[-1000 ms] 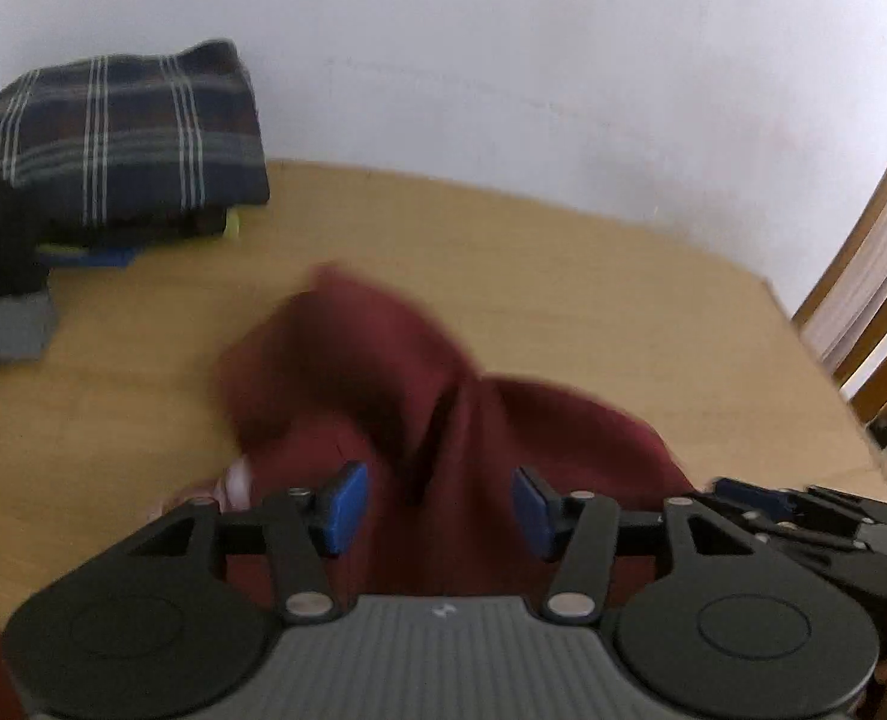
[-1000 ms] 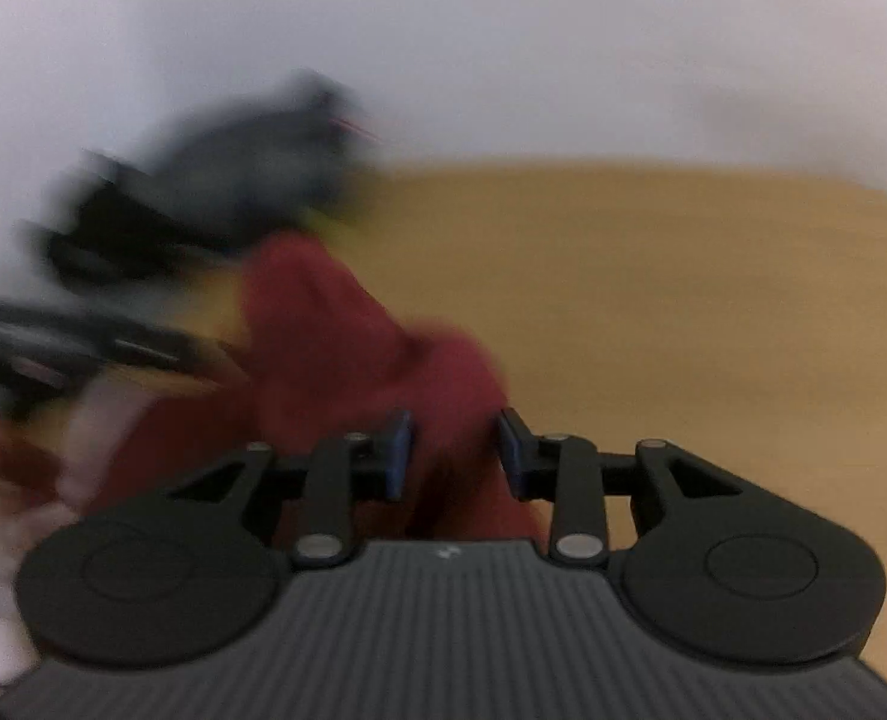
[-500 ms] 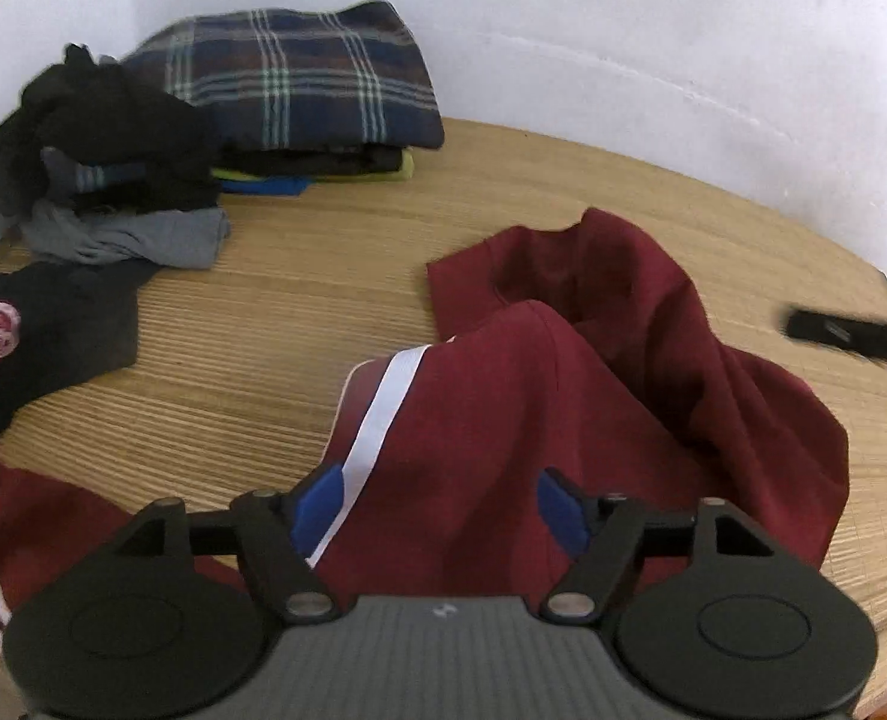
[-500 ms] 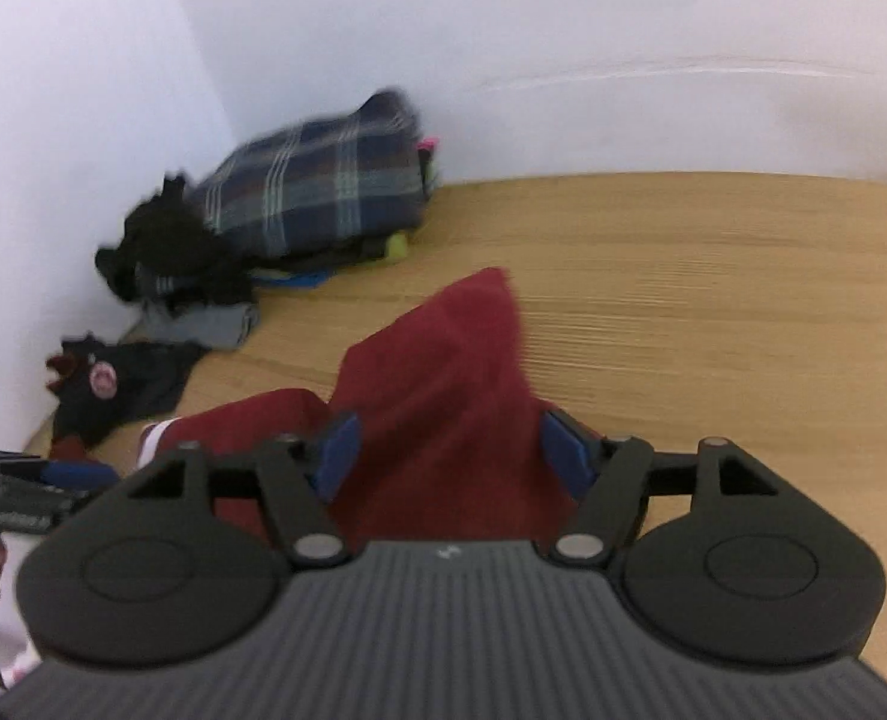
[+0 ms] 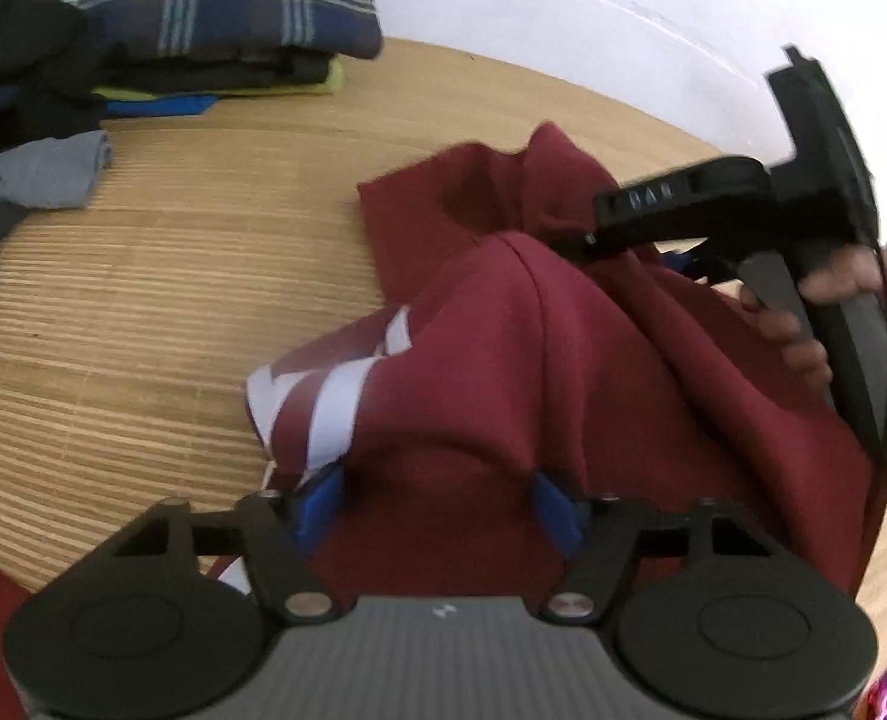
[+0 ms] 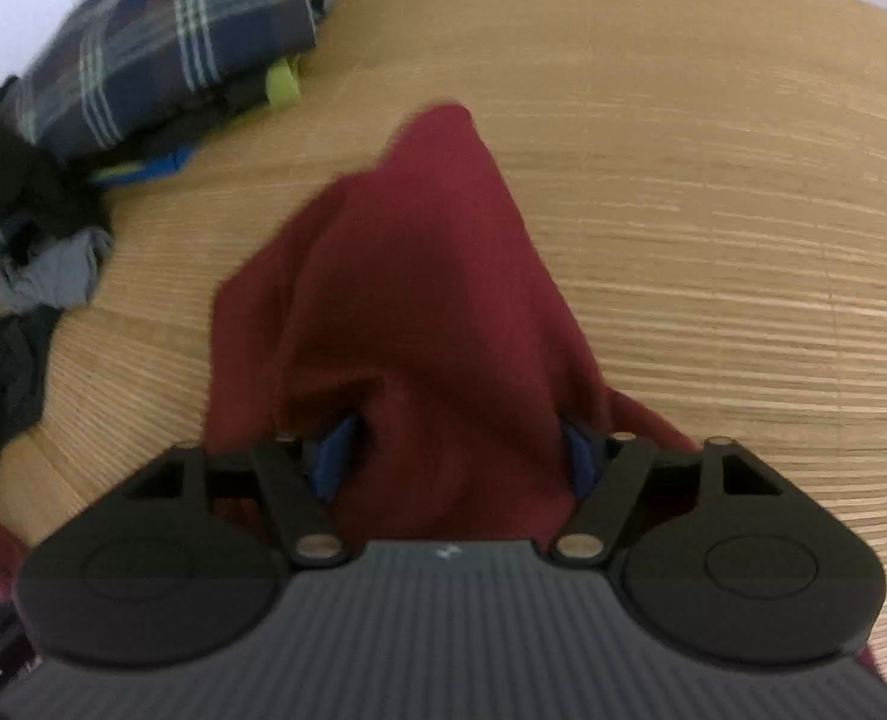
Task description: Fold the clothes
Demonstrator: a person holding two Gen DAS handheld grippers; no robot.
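Both sets of jaws had just been closing, with maroon cloth between them in each wrist view. Left gripper (image 5: pixel 437 498): jaws about half apart, a fold of the maroon garment (image 5: pixel 563 360) bunched between the blue pads (image 5: pixel 317 504); looked like a loose hold on a thick bunch, though I couldn't tell how hard the pads pressed. Right gripper (image 6: pixel 455 456): jaws narrower, cloth draped over and between them, read as a pinch. Half a second earlier both stood wider over the garment, which lay slack on the desk (image 5: pixel 143 312); now it was gathered and peaked up between the two grippers, white stripes (image 5: pixel 323 396) bunched near the left jaws. The person's hand (image 5: pixel 827 312) showed on the right gripper's handle at the right edge of the left view. Garment sat mid-desk, toward the near edge; the plaid stack (image 6: pixel 161 42) and dark loose clothes (image 5: pixel 17 48) stayed at the far-left corner, well apart. Judgement: re-grasp done, garment ready to be lifted or spread for its first fold; no fold laid yet.
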